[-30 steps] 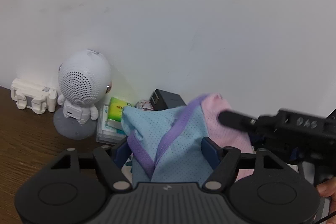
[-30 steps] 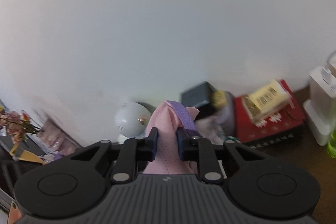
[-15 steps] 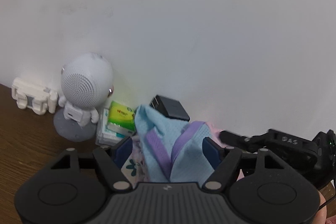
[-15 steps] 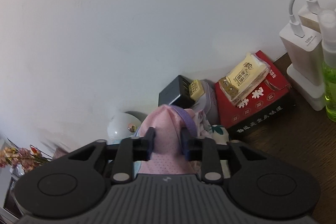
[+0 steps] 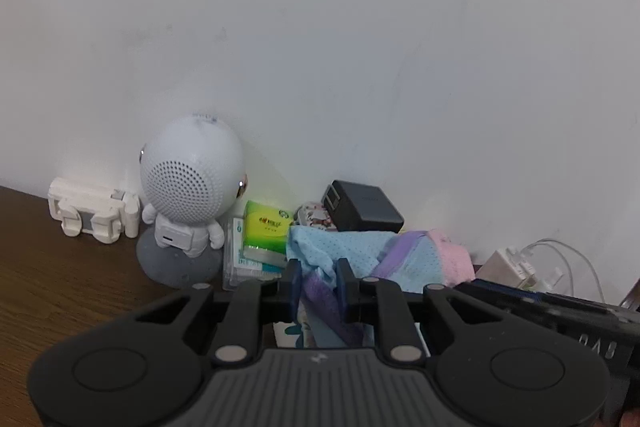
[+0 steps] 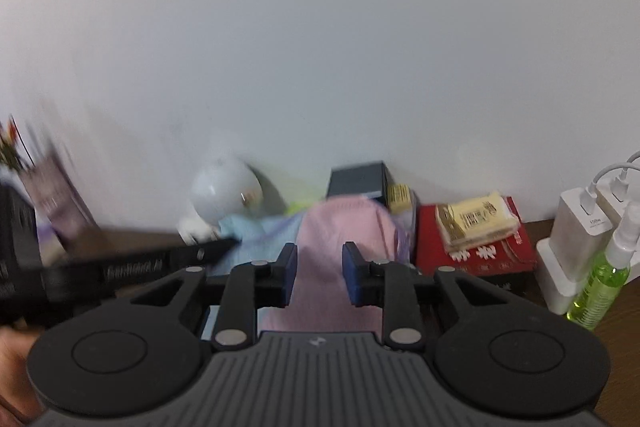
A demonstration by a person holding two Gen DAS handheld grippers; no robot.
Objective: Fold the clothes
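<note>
Your left tool (image 5: 318,281) is gripping the garment (image 5: 360,259): its two blue pads are standing close together, and a bunched fold of blue mesh with a purple band is pressed between them. The jaws have just been closing on this fold. The garment is hanging between your two tools, above the near part of the brown counter (image 5: 60,279). Its blue part is lying toward the left and its pink part toward the right.

Your right tool (image 6: 320,275) is standing around the pink part of the garment (image 6: 340,227). Its jaws have just been closing too, and the pink cloth is filling the whole gap between the pads, so it is gripping the cloth. This view is a little blurred, and your left tool is showing there as a dark bar at the left.

Far on the counter, against the white wall (image 5: 320,47), a white round-headed speaker figure (image 5: 188,195) is standing on a grey base. Just right of it a green tissue pack (image 5: 266,227) is lying, and then a black charger (image 5: 362,207). In the right view, a red box (image 6: 476,247) with a yellow packet on top is sitting right of the garment, and a green spray bottle (image 6: 604,271) is standing at the far right, beside white power adapters (image 6: 580,227).
</note>
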